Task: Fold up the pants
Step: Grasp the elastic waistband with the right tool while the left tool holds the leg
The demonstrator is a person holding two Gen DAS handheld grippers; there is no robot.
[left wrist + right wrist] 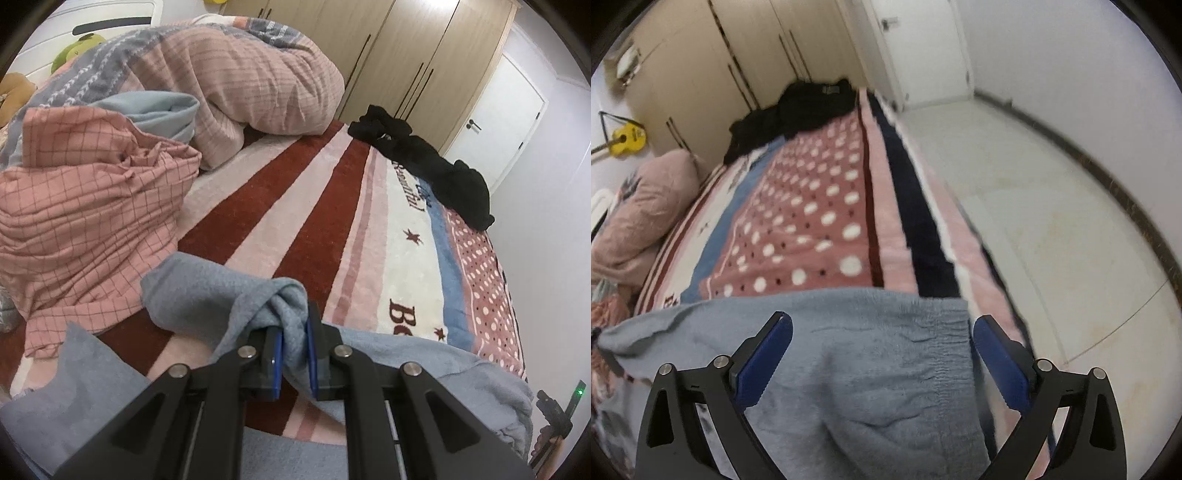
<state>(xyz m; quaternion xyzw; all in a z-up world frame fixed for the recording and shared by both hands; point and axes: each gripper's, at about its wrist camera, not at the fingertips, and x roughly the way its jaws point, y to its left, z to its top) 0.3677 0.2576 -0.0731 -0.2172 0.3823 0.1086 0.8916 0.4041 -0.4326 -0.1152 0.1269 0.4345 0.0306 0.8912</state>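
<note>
Grey-blue pants (207, 291) lie across the near part of a striped bed blanket (303, 206). My left gripper (293, 328) is shut on a bunched fold of the pants, lifted a little off the blanket. In the right wrist view the elastic waistband end of the pants (871, 354) spreads flat near the bed's edge. My right gripper (882, 347) hovers over it, open wide, with its blue pads (764, 358) apart from the cloth on either side.
A pink checked garment (85, 210) and a rolled pink duvet (236, 85) fill the left of the bed. Black clothing (436, 166) lies at the far end near wooden wardrobes (388, 55). The bed edge drops to a pale tiled floor (1052, 221) on the right.
</note>
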